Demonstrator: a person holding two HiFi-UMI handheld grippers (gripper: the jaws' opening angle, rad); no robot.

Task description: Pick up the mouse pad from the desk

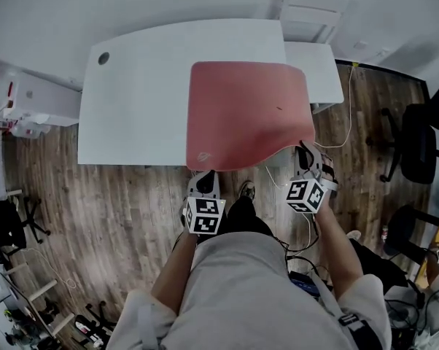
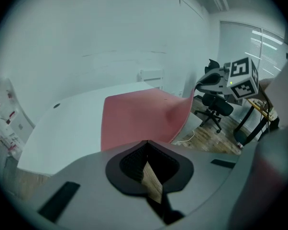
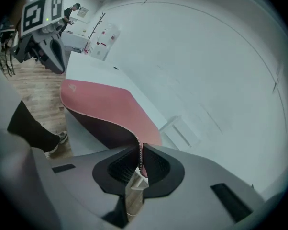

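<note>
Nearest us, we are pinching the near left corner of the red mouse pad (image 1: 245, 108) in the left gripper (image 1: 204, 175). Its jaws are pressing together on that corner, as far as we are able to tell, low at the front edge of the white desk (image 1: 132, 100). With the right gripper (image 1: 305, 150) we are clamping the near right corner, the thin edge standing between the jaws, and this corner is curling up off the desk. The rest is lying flat ahead of both jaws, stretching away from us. We are judging that the lower left corner needs raising next.
</note>
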